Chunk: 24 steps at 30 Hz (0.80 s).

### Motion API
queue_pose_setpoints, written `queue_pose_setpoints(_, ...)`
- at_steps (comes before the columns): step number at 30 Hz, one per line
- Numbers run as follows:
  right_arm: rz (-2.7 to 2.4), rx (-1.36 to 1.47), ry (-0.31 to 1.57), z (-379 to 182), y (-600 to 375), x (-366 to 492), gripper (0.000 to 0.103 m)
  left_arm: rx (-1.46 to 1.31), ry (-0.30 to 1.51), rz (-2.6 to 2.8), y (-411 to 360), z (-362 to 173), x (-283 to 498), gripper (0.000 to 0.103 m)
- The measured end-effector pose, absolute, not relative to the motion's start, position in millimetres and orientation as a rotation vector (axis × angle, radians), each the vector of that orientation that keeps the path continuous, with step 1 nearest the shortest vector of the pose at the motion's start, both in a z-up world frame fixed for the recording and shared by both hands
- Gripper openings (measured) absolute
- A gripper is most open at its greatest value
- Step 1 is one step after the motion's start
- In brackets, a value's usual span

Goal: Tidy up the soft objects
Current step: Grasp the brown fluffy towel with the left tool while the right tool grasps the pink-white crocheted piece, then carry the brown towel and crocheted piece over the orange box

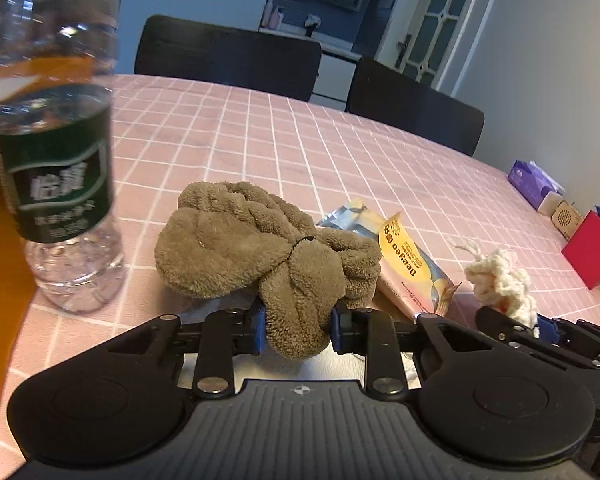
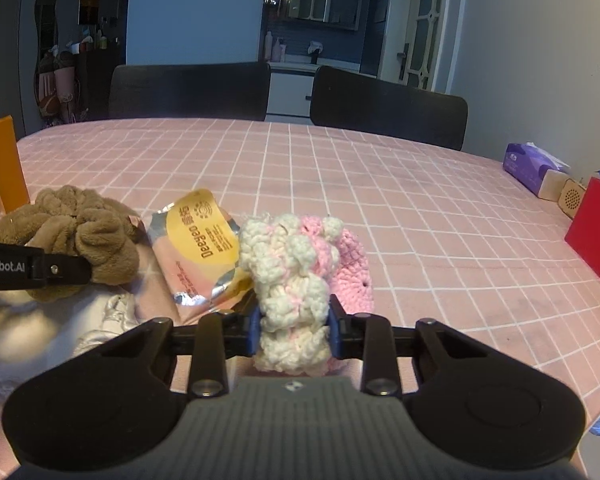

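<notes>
Brown plush towel [image 1: 256, 248] pinched at near end by left gripper [image 1: 298, 328], bulk lying ahead, centre frame, on desk [image 1: 260, 136]. Pink-white crochet piece [image 2: 296, 280] clamped upright in right gripper [image 2: 294, 330], lower centre. Snack packet [image 2: 204, 248] flat between both.

**Materials and Surface Finish**

The brown towel [image 1: 256, 248] is plush, matt fleece cloth. The crocheted piece [image 2: 296, 276] is knobbly cream-and-pink yarn, rough in texture. The snack packet [image 2: 204, 248] is glossy foil-edged film. The water bottle [image 1: 56, 184] is clear, shiny plastic. The tablecloth [image 2: 420, 220] is matt pink checked fabric.
</notes>
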State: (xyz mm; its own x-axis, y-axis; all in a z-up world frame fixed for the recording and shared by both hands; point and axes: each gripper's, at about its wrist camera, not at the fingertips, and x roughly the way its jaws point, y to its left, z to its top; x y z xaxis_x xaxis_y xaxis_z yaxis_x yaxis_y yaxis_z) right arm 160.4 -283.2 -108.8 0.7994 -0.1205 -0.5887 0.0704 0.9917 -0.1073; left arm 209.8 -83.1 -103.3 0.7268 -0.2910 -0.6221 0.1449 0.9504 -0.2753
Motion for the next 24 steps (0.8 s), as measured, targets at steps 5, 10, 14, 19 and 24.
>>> queue_pose_setpoints(5,-0.088,-0.078,0.586,-87.4,-276.4,138.7,0.031,-0.201,0.66,-0.253,-74.3,-88.5,188.1,0.032)
queue_pose_setpoints(10,-0.043,-0.063,0.54,-63.8,-268.8,115.3,0.031,-0.179,0.607,-0.28,-66.5,-68.3,164.5,0.032)
queue_pose_setpoints(14,-0.008,-0.052,0.514,-46.8,-262.0,95.9,0.031,-0.161,0.567,-0.305,-59.6,-54.2,142.1,0.032)
queue_pose_setpoints(19,0.048,-0.031,0.491,-28.1,-251.8,73.0,0.031,-0.152,0.529,-0.338,-48.4,-42.7,115.7,0.032)
queue_pose_setpoints(24,0.12,-0.035,0.471,-11.5,-236.9,52.2,0.031,-0.155,0.505,-0.35,-29.7,-33.1,91.8,0.032)
